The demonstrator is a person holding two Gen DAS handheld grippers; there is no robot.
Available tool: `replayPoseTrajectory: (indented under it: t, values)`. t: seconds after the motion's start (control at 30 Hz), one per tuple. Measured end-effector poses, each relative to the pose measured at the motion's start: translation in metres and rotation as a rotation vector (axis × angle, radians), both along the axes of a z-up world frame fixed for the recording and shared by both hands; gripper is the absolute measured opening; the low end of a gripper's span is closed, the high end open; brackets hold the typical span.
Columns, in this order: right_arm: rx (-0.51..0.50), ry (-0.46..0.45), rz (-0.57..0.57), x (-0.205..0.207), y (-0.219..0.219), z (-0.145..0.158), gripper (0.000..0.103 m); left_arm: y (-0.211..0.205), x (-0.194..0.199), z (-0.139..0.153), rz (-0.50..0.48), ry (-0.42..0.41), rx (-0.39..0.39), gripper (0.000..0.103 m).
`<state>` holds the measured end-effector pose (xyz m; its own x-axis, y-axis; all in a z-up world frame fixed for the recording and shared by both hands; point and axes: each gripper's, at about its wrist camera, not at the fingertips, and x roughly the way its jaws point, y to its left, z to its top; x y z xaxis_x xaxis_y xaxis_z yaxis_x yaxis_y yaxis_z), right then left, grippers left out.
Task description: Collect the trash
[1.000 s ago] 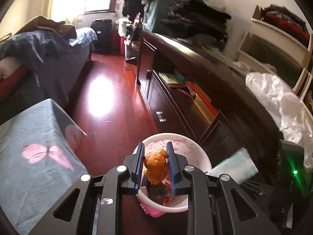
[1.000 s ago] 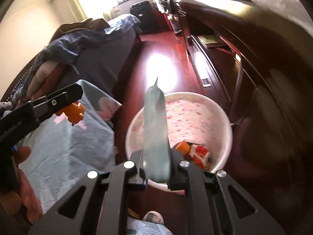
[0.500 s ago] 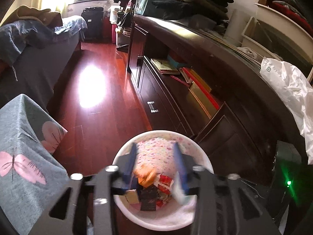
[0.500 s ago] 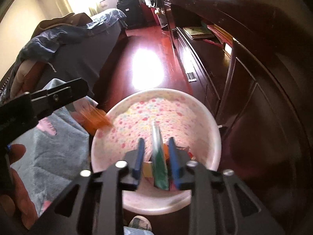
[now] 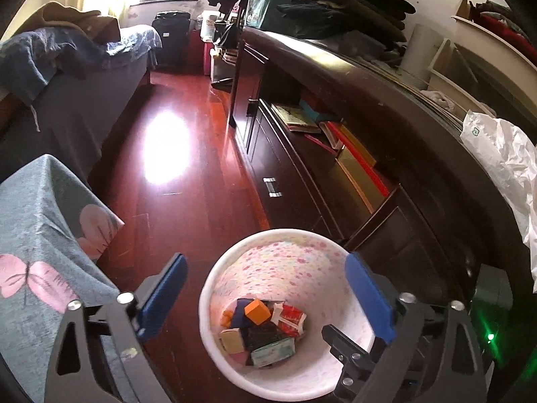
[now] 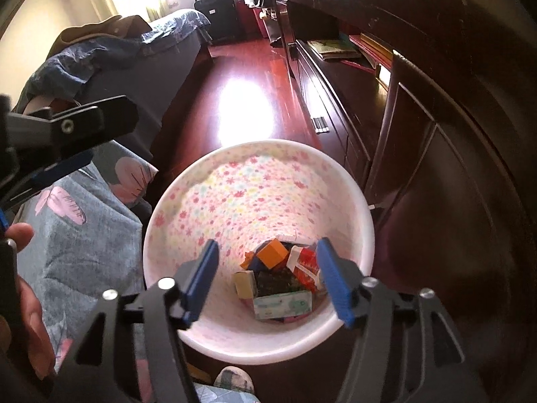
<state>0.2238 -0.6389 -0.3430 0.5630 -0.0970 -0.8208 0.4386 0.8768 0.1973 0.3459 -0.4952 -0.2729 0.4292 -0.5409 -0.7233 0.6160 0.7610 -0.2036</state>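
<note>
A white bin with a floral lining (image 5: 235, 268) (image 6: 235, 194) stands on the red wood floor. Several pieces of trash lie at its bottom: an orange block (image 5: 257, 310) (image 6: 272, 252), a red-and-white carton (image 5: 288, 317) (image 6: 303, 263), a pale green tissue pack (image 5: 272, 352) (image 6: 282, 304) and a tan box (image 5: 231, 340). My left gripper (image 5: 265, 299) is open and empty above the bin. My right gripper (image 6: 268, 277) is open and empty above the bin too. The left gripper's finger also shows in the right wrist view (image 6: 74, 127).
A table under a grey butterfly cloth (image 5: 37, 248) (image 6: 84, 235) stands left of the bin. A dark wood cabinet (image 5: 369, 141) (image 6: 436, 100) with books runs along the right. A white plastic bag (image 5: 503, 161) lies on it. A bed (image 5: 67, 77) is at the far left.
Both grippers have opened over the bin. The orange piece left my left gripper and the pale green pack left my right gripper; both now lie in the bin.
</note>
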Motion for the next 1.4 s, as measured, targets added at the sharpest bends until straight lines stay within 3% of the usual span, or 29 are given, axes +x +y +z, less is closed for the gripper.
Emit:
replayPoseTrajectory:
  t: [0.1,0.4,0.67,1.0,1.4]
  values:
    - [0.01,-0.005,-0.012,-0.004,0.005,0.006,0.083,0.008,-0.005,0.007,0.017,-0.04,0.028,0.099]
    - [-0.034,-0.026,0.023,-0.015,0.055,0.045,0.098,0.081,-0.018,0.051,0.155,-0.139,0.058,0.099]
    - [-0.127,-0.109,0.166,-0.026,0.148,0.096,0.1,0.186,-0.041,0.097,0.364,-0.224,0.055,0.099]
    - [-0.186,-0.242,0.301,-0.053,0.255,0.156,0.1,0.317,-0.101,0.145,0.624,-0.325,0.025,0.099]
    - [-0.275,-0.448,0.385,-0.115,0.349,0.238,0.1,0.42,-0.193,0.186,0.798,-0.437,0.019,0.099]
